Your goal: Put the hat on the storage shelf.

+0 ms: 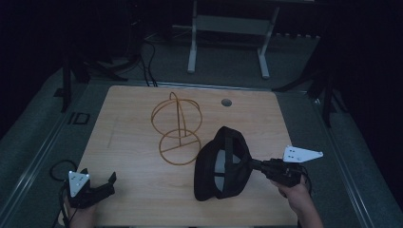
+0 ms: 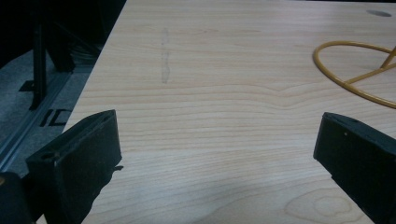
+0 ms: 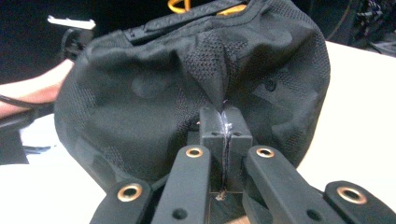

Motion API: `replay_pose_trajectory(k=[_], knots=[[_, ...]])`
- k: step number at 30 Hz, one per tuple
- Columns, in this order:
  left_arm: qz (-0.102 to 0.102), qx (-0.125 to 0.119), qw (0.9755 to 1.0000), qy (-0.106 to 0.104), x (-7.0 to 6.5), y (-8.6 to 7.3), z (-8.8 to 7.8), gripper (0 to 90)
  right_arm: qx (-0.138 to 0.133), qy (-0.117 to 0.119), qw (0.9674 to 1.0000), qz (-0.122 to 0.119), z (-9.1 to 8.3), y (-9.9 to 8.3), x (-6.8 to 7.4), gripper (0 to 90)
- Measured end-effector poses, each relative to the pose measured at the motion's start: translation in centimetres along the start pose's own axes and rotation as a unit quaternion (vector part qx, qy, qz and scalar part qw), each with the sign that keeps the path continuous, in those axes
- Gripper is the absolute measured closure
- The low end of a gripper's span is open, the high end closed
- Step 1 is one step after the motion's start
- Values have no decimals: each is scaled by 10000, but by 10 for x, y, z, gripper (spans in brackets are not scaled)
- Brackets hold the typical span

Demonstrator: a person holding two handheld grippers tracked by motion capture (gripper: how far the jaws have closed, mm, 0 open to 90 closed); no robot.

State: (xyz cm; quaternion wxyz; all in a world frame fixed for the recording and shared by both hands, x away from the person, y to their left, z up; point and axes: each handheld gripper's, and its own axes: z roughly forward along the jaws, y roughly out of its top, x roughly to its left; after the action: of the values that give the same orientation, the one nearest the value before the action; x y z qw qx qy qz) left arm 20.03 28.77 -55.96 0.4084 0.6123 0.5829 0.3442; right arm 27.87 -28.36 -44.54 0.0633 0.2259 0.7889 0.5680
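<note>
The right gripper (image 1: 256, 165) has its jaws pressed together on a pinch of fabric of a black cap (image 1: 222, 164), and in the right gripper view the cloth bunches into a peak just above the two closed pads. The cap (image 3: 187, 88) hangs off that grip with its opening turned toward the person, so the pale lining and the strap show in the high view. Its lower edge seems to sit at or just above the wooden bench (image 1: 128, 142); the dim light makes that hard to judge. Just beside the cap, on its far left, stands a yellow wire stand (image 1: 177, 128), a round base with an upright hoop on a thin post.

The left gripper (image 1: 102, 185) rests low over the near left corner of the bench, well apart from the cap. Its jaws are spread wide with nothing between them, bare wood showing across the gap in the left gripper view, and part of the stand's base ring (image 2: 355, 70) lies farther off.
</note>
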Motion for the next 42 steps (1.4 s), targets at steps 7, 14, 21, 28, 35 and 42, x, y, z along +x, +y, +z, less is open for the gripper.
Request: replay_pose_trajectory(k=[7,14,21,28,35,42], knots=[[395,261,9989,-33,-12,0,3,11,-164,-41,9998,-120,-8,19,7,900],[465,188,9983,-291,-20,2,3,11,-281,-204,9992,-191,-17,33,9,900],[267,-56,9978,-608,-20,5,-2,12,-349,-460,9981,-226,-27,40,7,899],[353,35,9976,-594,-21,3,1,12,-447,-726,9957,-356,-31,61,5,899],[244,-8,9985,-494,-14,3,0,12,-496,-886,9935,-506,-28,86,-1,899],[242,-13,9985,-498,-13,3,-1,12,-460,-1035,9916,-630,-16,111,-7,899]])
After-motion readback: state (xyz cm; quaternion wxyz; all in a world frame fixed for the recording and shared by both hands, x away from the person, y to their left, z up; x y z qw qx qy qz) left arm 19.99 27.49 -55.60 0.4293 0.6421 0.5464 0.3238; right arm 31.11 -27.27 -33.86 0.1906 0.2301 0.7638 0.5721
